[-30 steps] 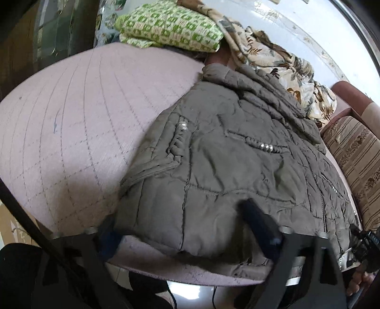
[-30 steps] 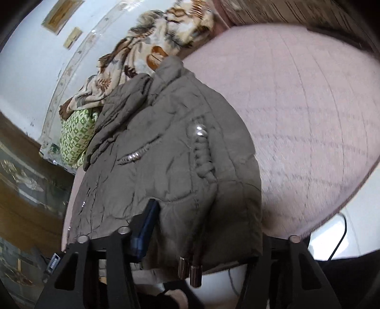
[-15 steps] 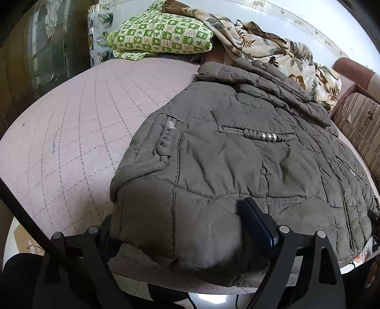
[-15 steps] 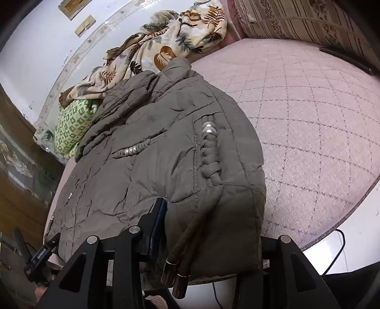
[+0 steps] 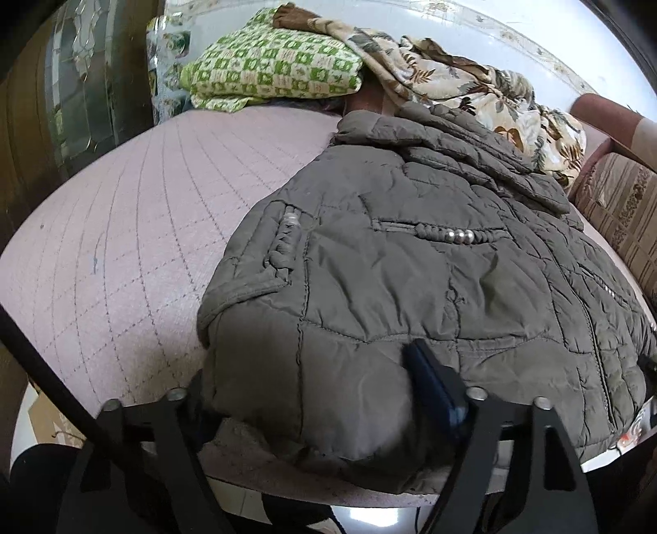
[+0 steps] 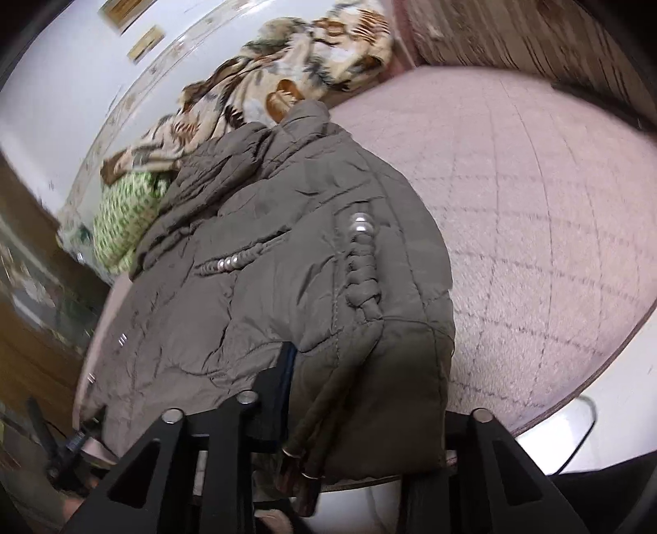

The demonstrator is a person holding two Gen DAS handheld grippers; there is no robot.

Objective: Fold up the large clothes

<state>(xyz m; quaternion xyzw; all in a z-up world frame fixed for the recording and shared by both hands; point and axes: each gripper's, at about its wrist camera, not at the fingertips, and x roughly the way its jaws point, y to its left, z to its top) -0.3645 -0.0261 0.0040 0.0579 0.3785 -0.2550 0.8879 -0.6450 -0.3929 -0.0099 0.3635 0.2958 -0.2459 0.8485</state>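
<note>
Olive quilted jacket (image 5: 410,279) looks puffy, soft, slippery; both hand-held grippers (image 5: 324,394) (image 6: 361,394) have just been closing, pinching its thick hem.

no writing, label, brand or number can be read in either view. the two small framed plaques on the white wall (image 6: 123,28), upper left of the right wrist frame, may carry lettering, but they are too blurred to tell. the quilted olive-grey padded jacket (image 5: 410,287) shows only stitching and silver beads, no tag or logo.
</note>
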